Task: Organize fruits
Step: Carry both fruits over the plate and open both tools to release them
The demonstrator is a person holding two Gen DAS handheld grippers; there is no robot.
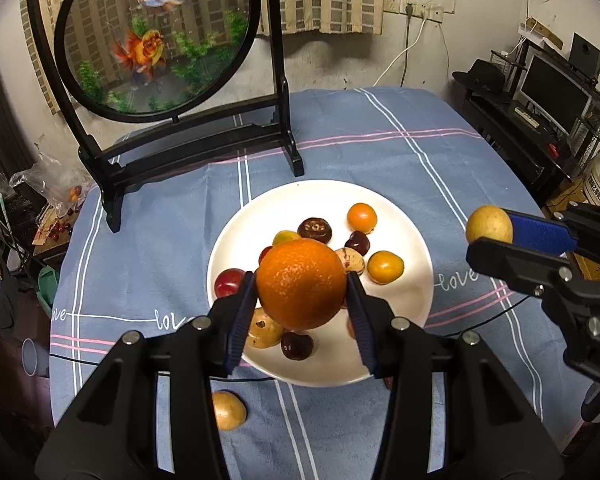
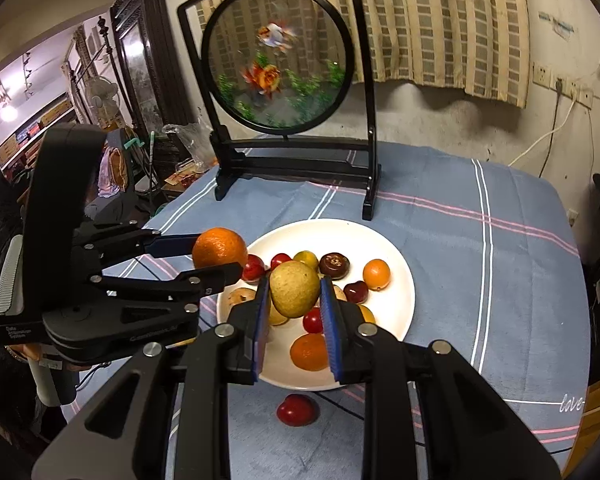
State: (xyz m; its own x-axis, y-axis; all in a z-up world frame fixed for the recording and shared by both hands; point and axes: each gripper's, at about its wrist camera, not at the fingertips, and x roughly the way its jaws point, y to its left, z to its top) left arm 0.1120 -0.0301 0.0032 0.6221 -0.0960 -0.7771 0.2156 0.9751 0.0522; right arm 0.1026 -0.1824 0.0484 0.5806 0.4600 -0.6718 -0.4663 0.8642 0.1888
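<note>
Orange, large (image 1: 302, 283): pinched between the blue pads of the left claw (image 1: 302, 292), lifted clear above the near half of the white plate (image 1: 416, 240).
Yellow-green fruit (image 2: 294, 294): pinched in the right claw (image 2: 295, 300), also off the surface; over the near-left part of the plate in the right wrist view, out beyond the plate's right rim in the left wrist view.
White plate: mid-worktop on the blue checked cloth (image 1: 380, 152), already carrying small oranges, dark red cherries, brown spotted fruits and a dark brown round piece.
Strays off the plate: tan-brown fruit (image 1: 228, 410) on the cloth just beyond the near rim; red fruit (image 2: 296, 410) likewise on the cloth by the near rim.
Step in hand: both claws loaded, carrying pieces to the plate; gathering looks well along, not finished.
Next move, judged: lower each piece into a bare patch, most likely the far or right side; part the pads only once the fruit rests, or it may roll.
Caution: the two claws sit close together; easier to set one down at a time.
Then: likely the two strays on the cloth.
Backdrop: framed goldfish screen (image 1: 156, 40) at the far edge, well apart from the plate.
</note>
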